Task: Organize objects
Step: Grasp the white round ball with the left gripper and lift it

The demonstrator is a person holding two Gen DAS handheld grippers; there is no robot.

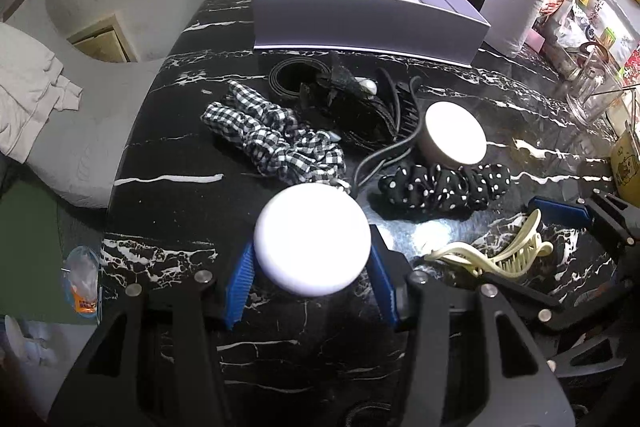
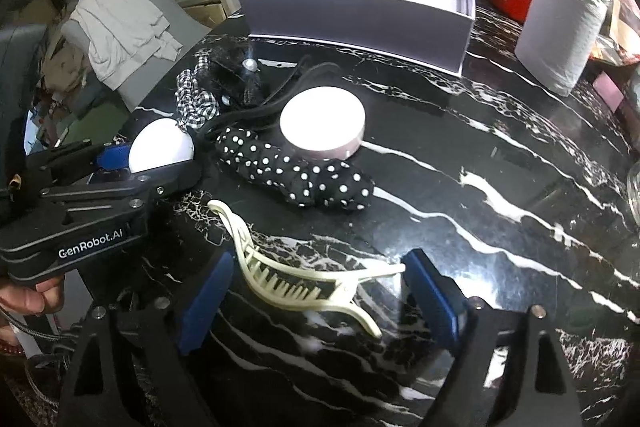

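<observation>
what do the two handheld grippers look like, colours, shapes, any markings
Both are matte black plastic with triangular cut-out frames and silver bolt heads. The left gripper and the right gripper each carry two fingers faced with ribbed blue pads. Seen from the right wrist view, the left one's body bears white "GenRobot.AI" lettering, and a braided cable runs below it.

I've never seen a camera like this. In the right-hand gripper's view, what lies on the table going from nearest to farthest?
Cream hair claw between the right gripper fingers → polka-dot scrunchie → round pink-sided tin → open white box.
</observation>
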